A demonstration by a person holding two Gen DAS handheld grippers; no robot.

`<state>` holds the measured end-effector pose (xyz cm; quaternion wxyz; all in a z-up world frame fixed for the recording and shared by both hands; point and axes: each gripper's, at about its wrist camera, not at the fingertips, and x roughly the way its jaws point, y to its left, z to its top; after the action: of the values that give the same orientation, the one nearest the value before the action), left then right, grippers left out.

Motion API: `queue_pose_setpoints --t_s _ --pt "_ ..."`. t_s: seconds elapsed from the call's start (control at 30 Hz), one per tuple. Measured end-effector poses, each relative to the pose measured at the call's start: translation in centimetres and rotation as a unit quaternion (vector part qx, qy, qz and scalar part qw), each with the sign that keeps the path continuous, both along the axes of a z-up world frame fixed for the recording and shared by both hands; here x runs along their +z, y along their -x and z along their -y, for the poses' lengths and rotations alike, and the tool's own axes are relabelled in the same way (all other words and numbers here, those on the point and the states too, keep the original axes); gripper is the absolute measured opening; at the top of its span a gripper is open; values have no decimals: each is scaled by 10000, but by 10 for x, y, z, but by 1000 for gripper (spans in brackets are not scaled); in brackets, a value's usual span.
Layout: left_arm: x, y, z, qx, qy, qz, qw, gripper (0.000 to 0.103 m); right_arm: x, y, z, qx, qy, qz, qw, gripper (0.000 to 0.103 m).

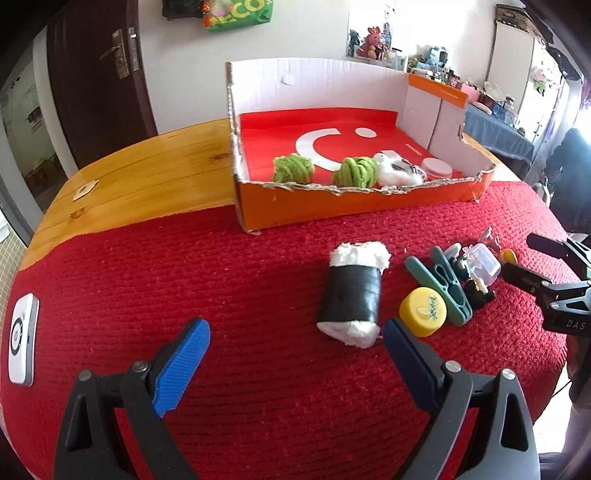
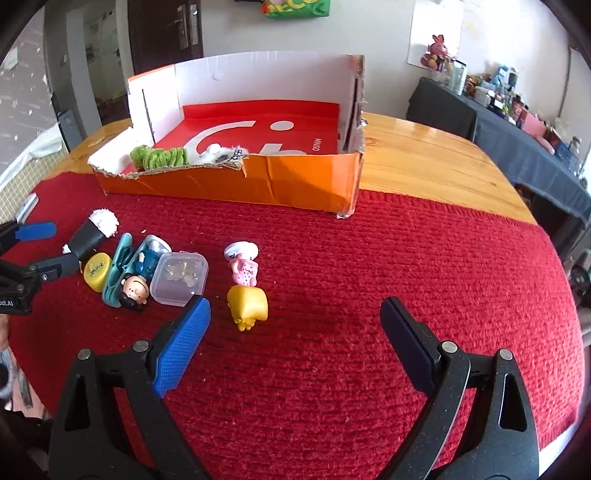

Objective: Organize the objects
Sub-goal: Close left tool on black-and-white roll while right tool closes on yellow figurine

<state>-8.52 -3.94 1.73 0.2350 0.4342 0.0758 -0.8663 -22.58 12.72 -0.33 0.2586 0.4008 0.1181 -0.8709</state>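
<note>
"MINISO" runs in small white letters on the red floor of the orange box (image 2: 258, 184), far ahead of the right gripper's fingers — readable there. On the green bag (image 1: 240, 14) hung on the wall beyond the left fingers, yellow letters "ECO" show. The right gripper (image 1: 517, 258), off past the left's right-hand finger, carries "DAS" — cut off.

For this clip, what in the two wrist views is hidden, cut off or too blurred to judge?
- Left wrist view: the small figures by the clear plastic box are half hidden behind the teal clip.
- Left wrist view: the white device is cut off by the left edge.
- Right wrist view: the items behind the orange box front wall show only their tops.
- Both views: shelf clutter in the background is too small and blurred.
</note>
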Motion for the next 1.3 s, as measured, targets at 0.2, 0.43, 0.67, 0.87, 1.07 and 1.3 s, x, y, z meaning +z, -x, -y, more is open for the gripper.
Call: queue_pose_setpoints --t_s 0.2,0.43,0.67,0.87,1.07,1.3 --pt "-1 12 1 -117 55 43 9999 96 -5 7 7 126 -83 58 9999 85" --pt "-5 21 2 -323 -47 -17 9995 81 -2 12 11 299 117 133 9994 57" --pt "-5 20 -8 -542 54 -286 9981 46 -2 7 14 614 318 129 9975 21" --pt "-2 17 -7 -534 -24 -392 9978 35 -1 8 6 605 624 250 9959 20" --pt "12 11 -10 -461 39 -591 9972 35 11 4 1 674 825 210 9941 20" --pt "34 3 -15 -492 201 -823 9952 35 32 1 -2 737 1020 46 9920 20"
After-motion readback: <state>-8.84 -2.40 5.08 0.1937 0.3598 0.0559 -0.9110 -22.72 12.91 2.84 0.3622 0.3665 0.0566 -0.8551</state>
